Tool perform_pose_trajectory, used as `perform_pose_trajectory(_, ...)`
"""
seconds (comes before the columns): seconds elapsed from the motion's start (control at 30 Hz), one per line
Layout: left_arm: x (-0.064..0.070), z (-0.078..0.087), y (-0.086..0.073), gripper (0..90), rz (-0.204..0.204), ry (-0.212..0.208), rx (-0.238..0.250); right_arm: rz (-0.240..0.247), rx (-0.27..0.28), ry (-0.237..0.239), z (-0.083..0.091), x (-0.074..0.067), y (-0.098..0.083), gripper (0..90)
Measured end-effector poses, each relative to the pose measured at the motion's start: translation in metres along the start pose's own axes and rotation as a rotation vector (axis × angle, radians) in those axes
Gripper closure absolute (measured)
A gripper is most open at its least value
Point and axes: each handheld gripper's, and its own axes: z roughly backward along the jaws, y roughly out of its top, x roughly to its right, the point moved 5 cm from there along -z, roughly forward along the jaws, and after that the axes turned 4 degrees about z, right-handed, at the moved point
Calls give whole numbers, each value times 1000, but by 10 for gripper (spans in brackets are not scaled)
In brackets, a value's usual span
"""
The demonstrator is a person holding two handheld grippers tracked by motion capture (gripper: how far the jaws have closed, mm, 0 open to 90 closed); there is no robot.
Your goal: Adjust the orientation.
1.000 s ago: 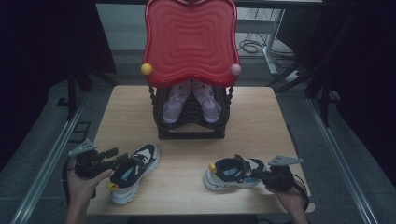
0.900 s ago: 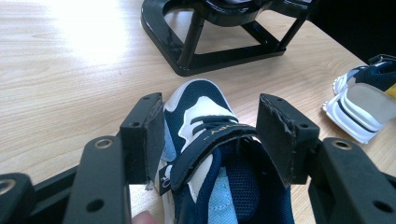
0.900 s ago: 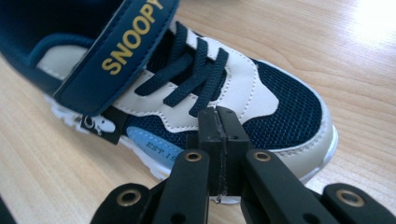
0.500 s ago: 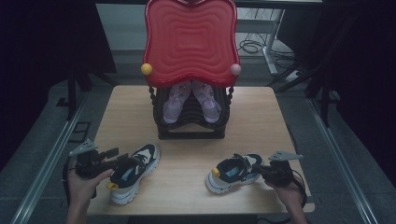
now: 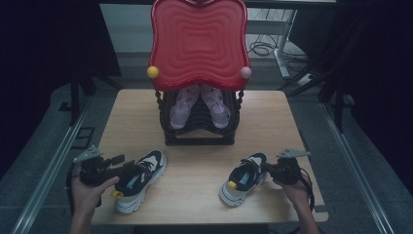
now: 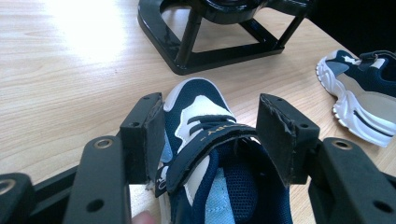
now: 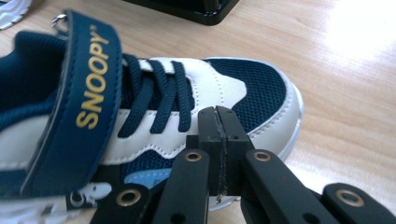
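Note:
Two navy-and-white sneakers lie on the wooden table [image 5: 195, 161]. The left shoe [image 5: 140, 178] points its toe at the rack. My left gripper [image 5: 127, 171] straddles its collar from the heel side. In the left gripper view that gripper [image 6: 212, 126] has both pads against the strap and collar of the left shoe [image 6: 196, 102]. The right shoe [image 5: 243, 179] lies slanted, toe to the far right. My right gripper [image 5: 267, 169] is shut with nothing between its jaws. In the right gripper view its closed tips [image 7: 218, 116] touch the forefoot side of the right shoe [image 7: 154, 93].
A black shoe rack [image 5: 199, 131] with a red wavy top [image 5: 198, 41] stands at the table's far middle, and a pair of purple sandals [image 5: 179, 108] sits inside it. Its base [image 6: 210, 51] lies just beyond the left shoe. The table's front edge [image 5: 204, 222] is close to both hands.
The right shoe has turned from lying crosswise to slanted, its toe swinging away toward the rack with the shut right gripper beside it. The left gripper and left shoe have stayed put.

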Motion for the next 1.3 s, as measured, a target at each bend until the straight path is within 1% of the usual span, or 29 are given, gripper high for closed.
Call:
perform_pose_trajectory(0.13, 0, 0, 0, 425, -1, -1, -1, 9, -4, -6, -6, 2, 6, 894)
perform_pose_trajectory(0.27, -1, 0, 0, 425, 0, -1, -1, 2, 3, 3, -11, 3, 9, 895)
perform_pose_trajectory(0.4, 0, -1, 0, 425, -3, -3, -3, 19, 18, 15, -17, 1, 13, 895)
perform_pose_trajectory(0.47, 0, -2, 0, 425, -3, -2, -4, 27, 24, 27, -21, -1, 16, 895)
perform_pose_trajectory(0.63, 0, -4, -1, 425, -4, -2, -10, 29, 38, 54, -29, -6, 21, 895)
perform_pose_trajectory(0.7, 0, -4, -1, 425, -3, -2, -13, 29, 36, 67, -33, -9, 24, 895)
perform_pose_trajectory(0.83, 0, -3, -1, 425, -2, 0, -10, 52, 36, 88, -42, -16, 32, 895)
perform_pose_trajectory(1.03, -1, -2, -1, 426, -3, 1, -10, 50, 42, 120, -54, -24, 39, 895)
perform_pose_trajectory(1.13, -1, -2, -1, 425, -1, 1, -9, 45, 47, 135, -57, -25, 41, 895)
perform_pose_trajectory(1.3, -1, -2, -1, 426, 0, 3, -8, 52, 57, 162, -60, -25, 42, 895)
